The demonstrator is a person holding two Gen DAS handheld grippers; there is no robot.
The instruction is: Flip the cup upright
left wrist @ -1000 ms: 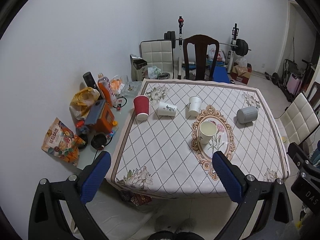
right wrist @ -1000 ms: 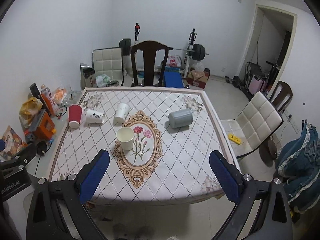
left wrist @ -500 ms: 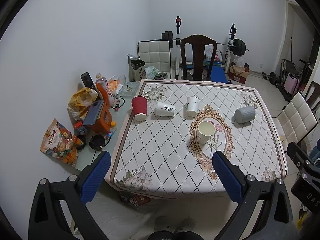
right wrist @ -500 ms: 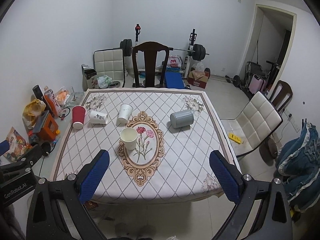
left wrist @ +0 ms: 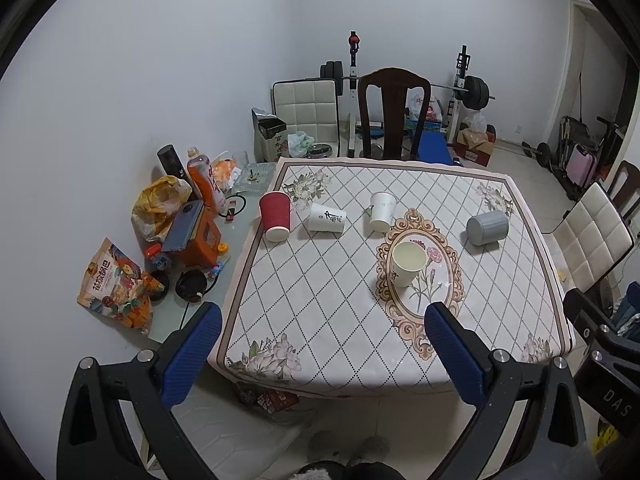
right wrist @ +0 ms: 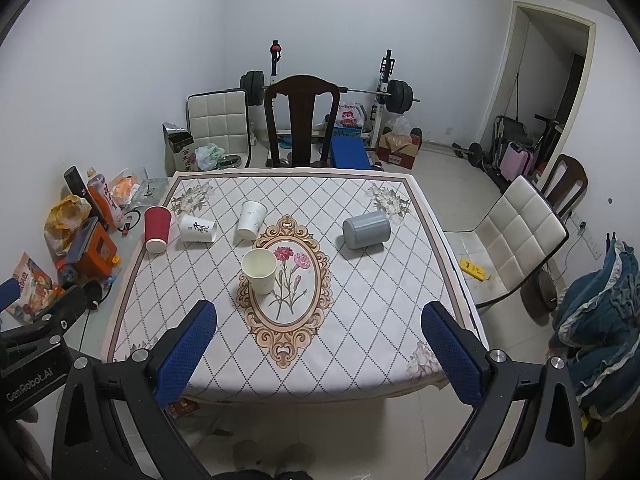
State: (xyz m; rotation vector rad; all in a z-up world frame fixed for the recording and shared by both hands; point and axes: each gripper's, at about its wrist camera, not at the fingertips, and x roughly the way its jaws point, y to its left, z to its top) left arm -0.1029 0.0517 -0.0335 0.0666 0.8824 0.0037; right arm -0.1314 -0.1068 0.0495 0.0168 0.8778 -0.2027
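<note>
Several cups are on the patterned table (left wrist: 320, 320) (right wrist: 360, 320). A cream paper cup (left wrist: 408, 263) (right wrist: 259, 271) stands upright near the middle. A red cup (left wrist: 275, 216) (right wrist: 157, 228) stands upside down at the far left. A white printed cup (left wrist: 327, 218) (right wrist: 197, 229) lies on its side. Another white cup (left wrist: 381, 212) (right wrist: 251, 220) stands upside down. A grey cup (left wrist: 487, 227) (right wrist: 366, 229) lies on its side at the right. My left gripper (left wrist: 320, 356) and right gripper (right wrist: 320, 354) are open and empty, held back from the table's near edge.
A low side table (left wrist: 240, 232) left of the table holds bottles, bags and an orange box (left wrist: 196, 240). A dark wooden chair (left wrist: 394, 112) stands behind the table, a white chair (right wrist: 516, 236) at the right. Gym weights (right wrist: 396, 96) line the back wall.
Both grippers have drawn back and up from the table, so the table looks smaller and farther. The cups have not moved.
</note>
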